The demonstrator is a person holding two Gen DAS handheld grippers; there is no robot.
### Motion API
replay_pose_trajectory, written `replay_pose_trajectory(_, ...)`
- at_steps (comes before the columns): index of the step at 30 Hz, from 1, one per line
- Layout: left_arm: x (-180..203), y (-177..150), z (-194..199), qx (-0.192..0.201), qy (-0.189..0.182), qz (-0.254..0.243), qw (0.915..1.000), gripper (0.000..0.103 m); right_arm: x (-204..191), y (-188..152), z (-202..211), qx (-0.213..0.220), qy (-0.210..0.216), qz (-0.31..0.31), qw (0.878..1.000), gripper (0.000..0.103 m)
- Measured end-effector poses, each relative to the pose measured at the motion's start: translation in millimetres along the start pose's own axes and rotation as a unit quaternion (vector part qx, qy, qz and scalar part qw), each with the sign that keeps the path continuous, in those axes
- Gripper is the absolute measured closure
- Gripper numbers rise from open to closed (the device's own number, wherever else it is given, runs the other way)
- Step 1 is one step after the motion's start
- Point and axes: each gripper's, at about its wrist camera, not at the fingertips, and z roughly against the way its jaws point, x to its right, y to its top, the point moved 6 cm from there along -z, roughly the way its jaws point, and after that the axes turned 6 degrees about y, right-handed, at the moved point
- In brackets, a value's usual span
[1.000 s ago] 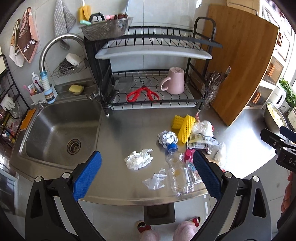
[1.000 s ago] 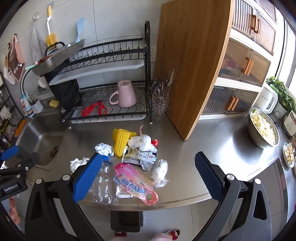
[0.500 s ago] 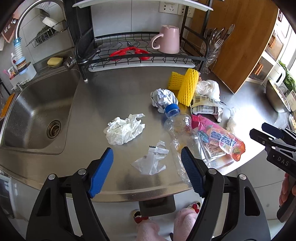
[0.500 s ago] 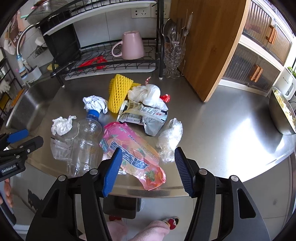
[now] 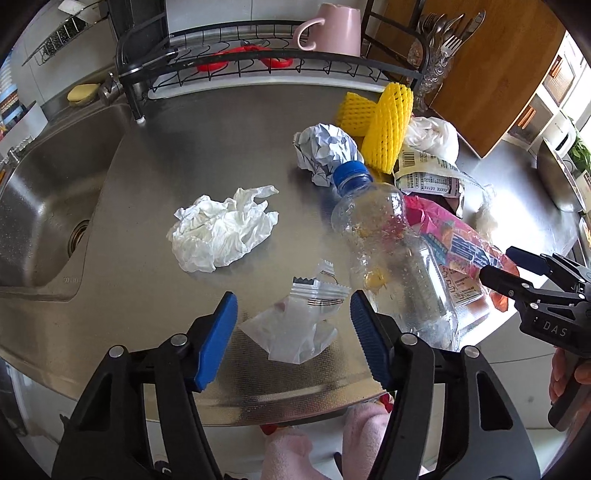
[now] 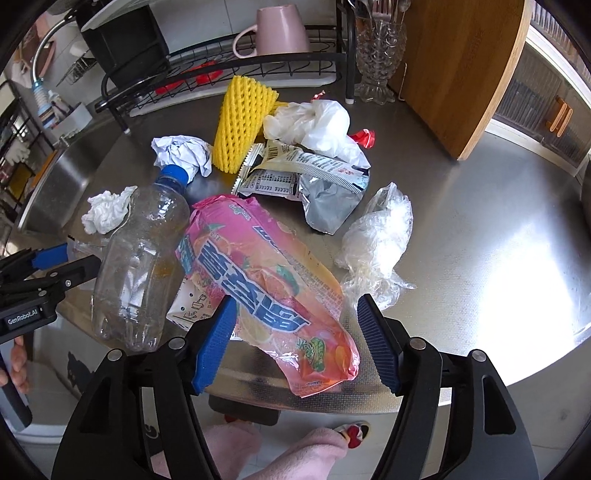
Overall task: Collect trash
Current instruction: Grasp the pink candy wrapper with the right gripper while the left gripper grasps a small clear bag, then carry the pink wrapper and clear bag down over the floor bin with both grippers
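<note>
- Left gripper (image 5: 291,339) has its blue pads either side of a small clear torn wrapper (image 5: 299,328) lying flat on the steel counter (image 5: 207,147). The jaws have just been closing in, but there's a visible gap on both sides, so nothing is pinched.
- Right gripper (image 6: 295,339) straddles the near end of a pink snack bag (image 6: 269,291). Its jaws have just opened a bit wider; the left pad looks right up against the bag's edge, the right pad is clear of it — not a grip as far as I can see.
- Just beside the pink bag lies an empty clear bottle (image 6: 136,266) with a blue cap, on its side, cap pointing toward the back of the counter, base near the front edge.
- Past the left gripper sits a crumpled white tissue (image 5: 221,229); further back, near the bottle cap, a ball of crumpled paper (image 5: 325,151).
- Behind that: yellow foam netting (image 6: 240,125), a white plastic bag (image 6: 314,125), a torn printed sachet (image 6: 295,173) and a scrunched clear film (image 6: 376,236) to the right.
- At the back there's a dish rack (image 5: 258,70) holding a pink mug (image 5: 336,29); the sink (image 5: 37,206) is on the left.
</note>
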Motion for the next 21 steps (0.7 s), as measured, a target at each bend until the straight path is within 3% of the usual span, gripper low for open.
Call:
replay_pose_trajectory(6, 0, -3, -18, -0.023, -0.009, 0.0, 0.9997, 0.064, 5, 0, -11, -0.01, 0.021, -0.016, 1.0, 0.036)
replay_pose_trajectory(7, -1, -3, -21, -0.025, -0.011, 0.001, 0.9996, 0.065, 6, -1, -14, -0.018, 0.022, -0.016, 0.999, 0.039)
replay_pose_trajectory(9, -2, -4, -24, -0.028, -0.015, 0.003, 0.9995, 0.071, 5, -3, -19, -0.027, 0.019, -0.01, 0.999, 0.055)
replay_pose_trajectory(15, -8, -2, -28, -0.026, -0.023, 0.005, 0.9994, 0.082, 5, 1, -19, -0.018, 0.02, -0.019, 0.999, 0.08)
replay_pose_trajectory(21, -14, 3, -22, -0.017, -0.027, 0.008, 0.9995, 0.091, -1, 7, -13, -0.006, 0.007, -0.006, 1.0, 0.086)
